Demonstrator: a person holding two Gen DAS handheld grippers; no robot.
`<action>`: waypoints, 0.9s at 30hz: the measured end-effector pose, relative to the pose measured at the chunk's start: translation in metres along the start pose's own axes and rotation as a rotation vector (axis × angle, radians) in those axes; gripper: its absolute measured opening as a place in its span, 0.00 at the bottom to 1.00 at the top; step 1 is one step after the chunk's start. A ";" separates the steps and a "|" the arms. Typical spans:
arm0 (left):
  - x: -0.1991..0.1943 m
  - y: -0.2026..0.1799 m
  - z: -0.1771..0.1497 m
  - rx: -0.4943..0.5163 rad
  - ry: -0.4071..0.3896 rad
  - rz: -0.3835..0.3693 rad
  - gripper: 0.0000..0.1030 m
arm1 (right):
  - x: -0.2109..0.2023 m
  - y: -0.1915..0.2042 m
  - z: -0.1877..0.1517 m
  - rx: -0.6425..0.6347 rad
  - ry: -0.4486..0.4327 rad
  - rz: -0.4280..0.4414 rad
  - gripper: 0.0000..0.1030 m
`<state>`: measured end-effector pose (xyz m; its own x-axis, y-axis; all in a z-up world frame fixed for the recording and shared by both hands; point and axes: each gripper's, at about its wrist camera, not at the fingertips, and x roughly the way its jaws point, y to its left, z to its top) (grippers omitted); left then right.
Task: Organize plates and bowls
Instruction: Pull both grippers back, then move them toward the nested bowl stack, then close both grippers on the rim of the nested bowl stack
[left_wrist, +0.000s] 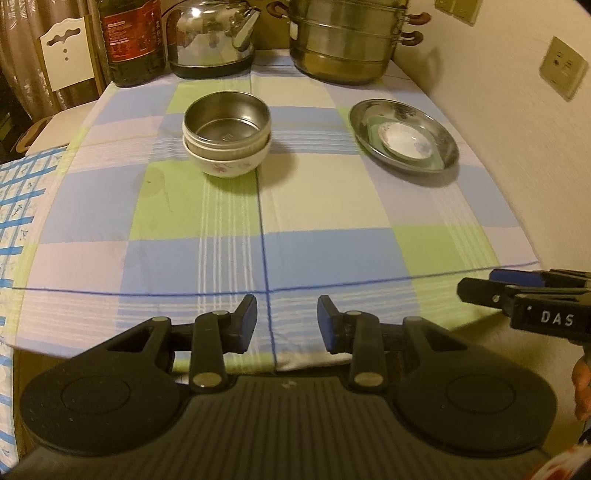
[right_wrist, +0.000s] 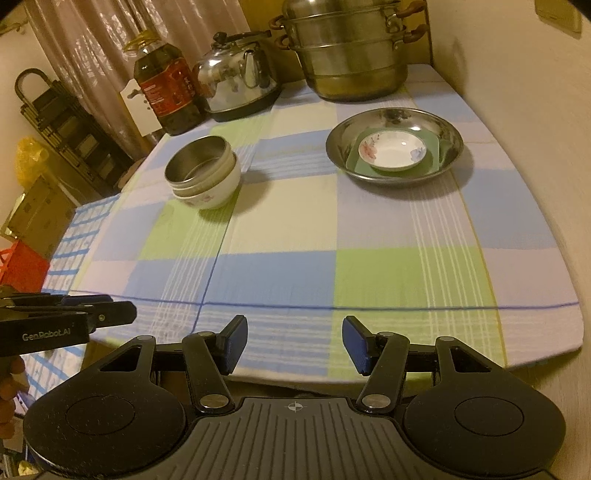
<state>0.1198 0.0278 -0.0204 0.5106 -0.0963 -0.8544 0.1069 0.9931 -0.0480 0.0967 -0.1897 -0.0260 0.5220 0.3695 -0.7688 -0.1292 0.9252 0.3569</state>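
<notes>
A steel bowl (left_wrist: 226, 122) (right_wrist: 197, 162) sits nested in a white flowered bowl (left_wrist: 229, 162) (right_wrist: 212, 194) on the left of the checked tablecloth. On the right lies a wide steel plate (left_wrist: 436, 129) (right_wrist: 443, 127) holding a green square plate (left_wrist: 436, 160) (right_wrist: 432, 164) with a small white flowered dish (left_wrist: 404, 142) (right_wrist: 392, 150) on top. My left gripper (left_wrist: 287, 321) hovers open near the table's front edge, nothing between its fingers. My right gripper (right_wrist: 294, 338) is open too, empty, over the front edge. Each gripper shows from the side in the other's view.
Along the back stand a dark oil bottle (left_wrist: 131, 40) (right_wrist: 166, 92), a steel kettle (left_wrist: 212, 37) (right_wrist: 238, 83) and a stacked steel steamer pot (left_wrist: 343, 37) (right_wrist: 347, 51). A wall with a socket (left_wrist: 561, 68) runs on the right. A chair (left_wrist: 66, 55) stands off the left edge.
</notes>
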 end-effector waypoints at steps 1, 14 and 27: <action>0.004 0.004 0.005 -0.003 -0.002 0.004 0.31 | 0.003 -0.001 0.004 0.004 -0.003 -0.003 0.56; 0.053 0.079 0.089 -0.095 -0.060 0.061 0.31 | 0.073 0.016 0.085 -0.005 -0.019 0.009 0.55; 0.104 0.117 0.157 -0.128 -0.050 0.016 0.33 | 0.156 0.055 0.164 -0.023 -0.016 0.074 0.55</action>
<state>0.3193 0.1236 -0.0331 0.5534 -0.0807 -0.8290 -0.0097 0.9946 -0.1032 0.3097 -0.0950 -0.0393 0.5236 0.4356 -0.7322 -0.1872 0.8972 0.3999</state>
